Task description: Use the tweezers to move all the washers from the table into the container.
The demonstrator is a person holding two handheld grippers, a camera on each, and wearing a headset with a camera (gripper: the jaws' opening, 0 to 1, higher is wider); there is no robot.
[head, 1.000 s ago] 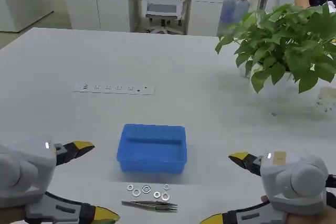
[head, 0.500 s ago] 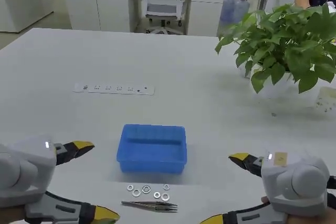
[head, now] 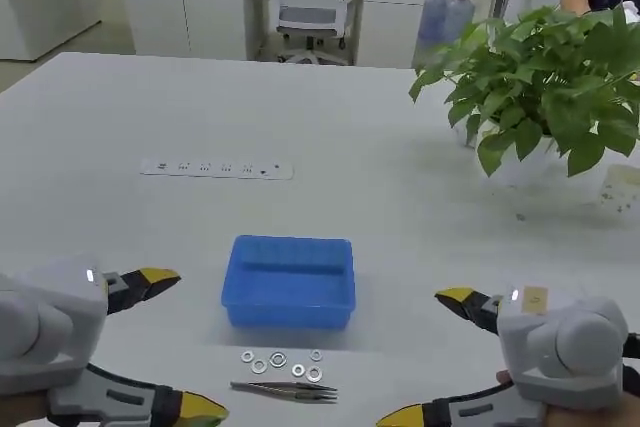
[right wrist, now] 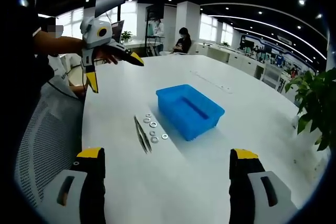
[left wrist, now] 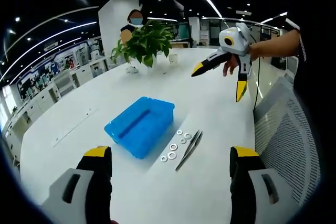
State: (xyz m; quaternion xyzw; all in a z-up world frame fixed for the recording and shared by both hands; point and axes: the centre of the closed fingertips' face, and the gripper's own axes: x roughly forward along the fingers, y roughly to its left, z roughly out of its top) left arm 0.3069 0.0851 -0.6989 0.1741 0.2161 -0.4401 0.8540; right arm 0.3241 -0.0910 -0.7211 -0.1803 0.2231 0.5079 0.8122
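The tweezers (head: 284,389) lie flat on the table (head: 330,147), near its near edge, with the long axis running left to right, parallel to the near wall of the container (head: 289,282). In the head view the left end looks drawn to a point and the two arms seem to part slightly toward the right end; which end is the tip cannot be told for sure.

Just beyond the tweezers a loose row of washers (head: 280,361) – about six – is scattered on the table, between the tweezers and the container. The container, a blue open bin, sits just behind the washers. Farther off, a power strip (head: 217,169) lies flat on the left, and a plant (head: 545,77) stands at the far right. Cabinets and a chair (head: 312,2) are seen beyond the table's far edge.

The left gripper (head: 185,343) is held at the near left, its jaws spread wide and holding nothing. The right gripper (head: 422,357) is held at the near right – likewise spread wide and holding nothing. The tweezers lie between the two grippers, well apart from each, roughly level with their nearer jaws.
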